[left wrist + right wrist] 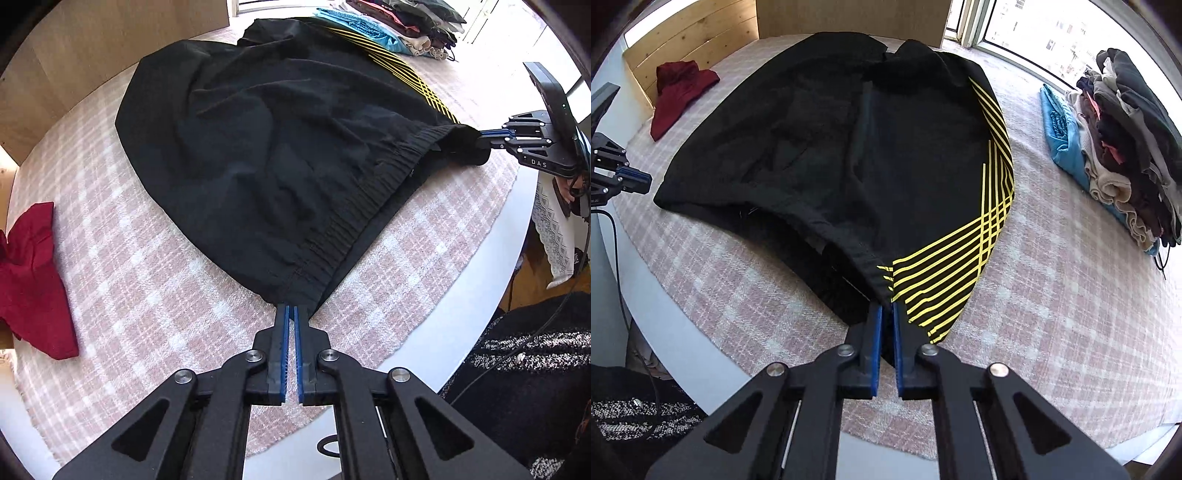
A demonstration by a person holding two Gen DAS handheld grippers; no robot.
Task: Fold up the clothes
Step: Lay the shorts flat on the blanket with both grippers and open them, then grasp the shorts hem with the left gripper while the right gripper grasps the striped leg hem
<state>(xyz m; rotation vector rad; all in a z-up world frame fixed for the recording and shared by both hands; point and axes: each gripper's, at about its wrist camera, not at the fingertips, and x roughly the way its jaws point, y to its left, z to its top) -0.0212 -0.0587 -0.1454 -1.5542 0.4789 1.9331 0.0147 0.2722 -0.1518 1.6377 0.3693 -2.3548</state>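
While both grippers pinch the waistband, the black shorts (258,147) lie spread flat on the pink plaid cloth (147,295) covering the white table (461,332). Left gripper (290,314): jaws pressed together on the waistband's left corner, fabric caught at the blue pads. Right gripper (887,314): jaws closed on the opposite corner, right by the yellow stripes (960,266). Elastic waistband (369,206) runs taut-ish between the two, near the table's front edge; legs point away toward the far side. Red garment (33,280) sits crumpled left of the shorts, apart from them. Stack of folded clothes (1126,147) on the right, far side, with a blue piece (1060,140) at its base, well apart from the shorts
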